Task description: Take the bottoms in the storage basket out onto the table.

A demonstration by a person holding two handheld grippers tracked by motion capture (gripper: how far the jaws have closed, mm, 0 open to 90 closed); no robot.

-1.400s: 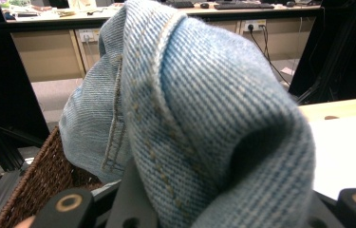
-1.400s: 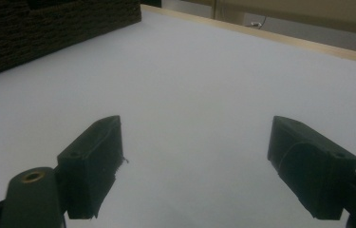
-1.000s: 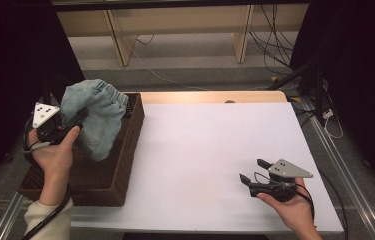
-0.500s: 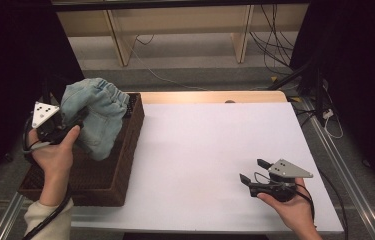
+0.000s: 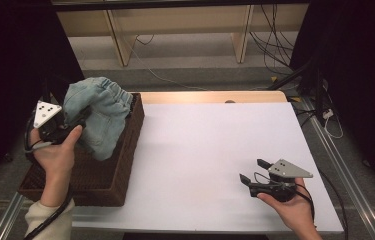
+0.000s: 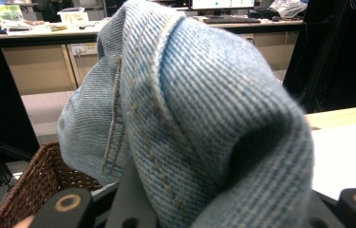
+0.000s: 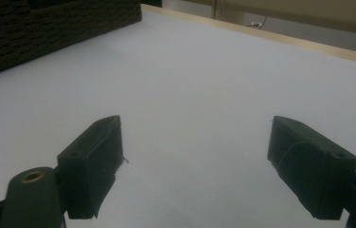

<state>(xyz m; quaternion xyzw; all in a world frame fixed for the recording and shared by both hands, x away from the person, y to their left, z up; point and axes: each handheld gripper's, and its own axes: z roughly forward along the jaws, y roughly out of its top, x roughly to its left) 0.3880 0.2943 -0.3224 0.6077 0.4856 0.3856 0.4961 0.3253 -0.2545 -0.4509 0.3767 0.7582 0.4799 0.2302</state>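
Note:
A light blue denim garment (image 5: 100, 112) hangs bunched above the left end of a dark wicker basket (image 5: 120, 170). My left gripper (image 5: 77, 122) is shut on the garment's left side, held over the basket by a hand. In the left gripper view the denim (image 6: 204, 118) drapes over both jaws, hiding their tips, with the basket's rim (image 6: 33, 175) below it. My right gripper (image 5: 252, 170) rests low on the white table (image 5: 200, 140) at the front right, pointing left. Its jaws stand wide open (image 7: 195, 126) with nothing between them.
The basket takes up the table's left edge. A wooden strip (image 5: 215, 96) runs along the table's far edge. Cables (image 5: 275, 30) lie on the floor beyond, and a metal rail (image 5: 345, 180) borders the right side.

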